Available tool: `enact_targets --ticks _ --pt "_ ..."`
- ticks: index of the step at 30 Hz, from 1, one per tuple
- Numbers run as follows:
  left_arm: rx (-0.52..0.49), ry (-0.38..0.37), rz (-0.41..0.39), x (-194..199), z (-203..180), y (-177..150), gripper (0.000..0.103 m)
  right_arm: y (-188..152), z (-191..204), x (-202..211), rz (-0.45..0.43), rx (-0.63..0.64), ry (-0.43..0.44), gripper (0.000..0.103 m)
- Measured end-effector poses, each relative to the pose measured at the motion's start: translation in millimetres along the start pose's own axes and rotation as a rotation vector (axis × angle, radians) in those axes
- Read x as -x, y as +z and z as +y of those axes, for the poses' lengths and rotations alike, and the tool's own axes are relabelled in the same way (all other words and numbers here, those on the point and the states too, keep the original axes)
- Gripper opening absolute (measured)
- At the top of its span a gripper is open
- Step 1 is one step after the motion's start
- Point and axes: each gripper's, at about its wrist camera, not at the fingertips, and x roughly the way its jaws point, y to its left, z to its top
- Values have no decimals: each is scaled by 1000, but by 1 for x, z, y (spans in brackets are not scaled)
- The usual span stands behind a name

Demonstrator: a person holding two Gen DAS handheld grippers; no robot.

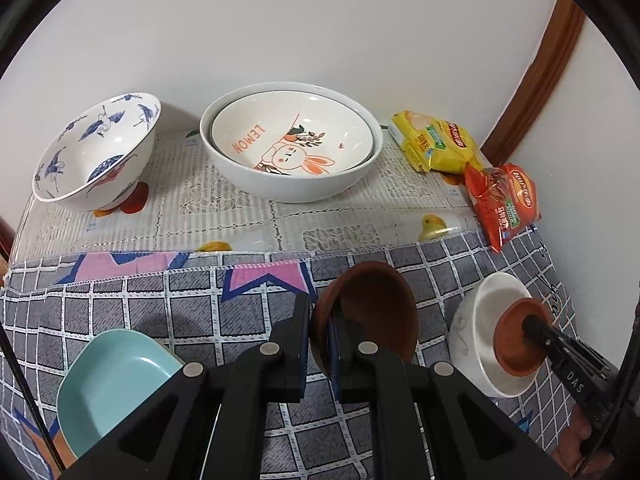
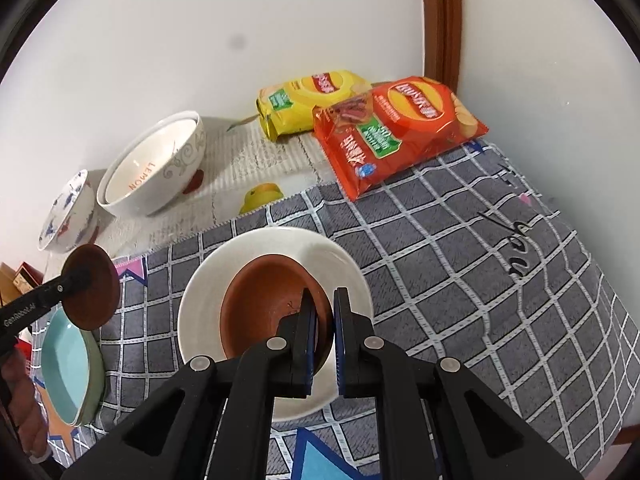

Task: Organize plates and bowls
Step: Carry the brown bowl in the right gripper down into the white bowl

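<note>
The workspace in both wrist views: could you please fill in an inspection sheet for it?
Surface: grey checked cloth beside a lace-patterned cover.
Job's things: white bowl under the right brown clay dish; left brown clay dish; teal square plate; blue-and-white crane bowl; LEMON rabbit dish nested in a large white bowl.
Clutter: yellow crisp bag; red crisp bag.
Grippers: left gripper and right gripper each shut on a clay dish rim.
Cables: nothing seen.
Surroundings: white wall, brown wooden trim.
</note>
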Motion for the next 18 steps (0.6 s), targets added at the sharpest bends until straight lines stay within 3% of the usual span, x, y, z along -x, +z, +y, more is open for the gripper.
enact_targets --ticks 18 --pt "13 14 19 -8 6 1 9 1 7 -27 53 29 -25 8"
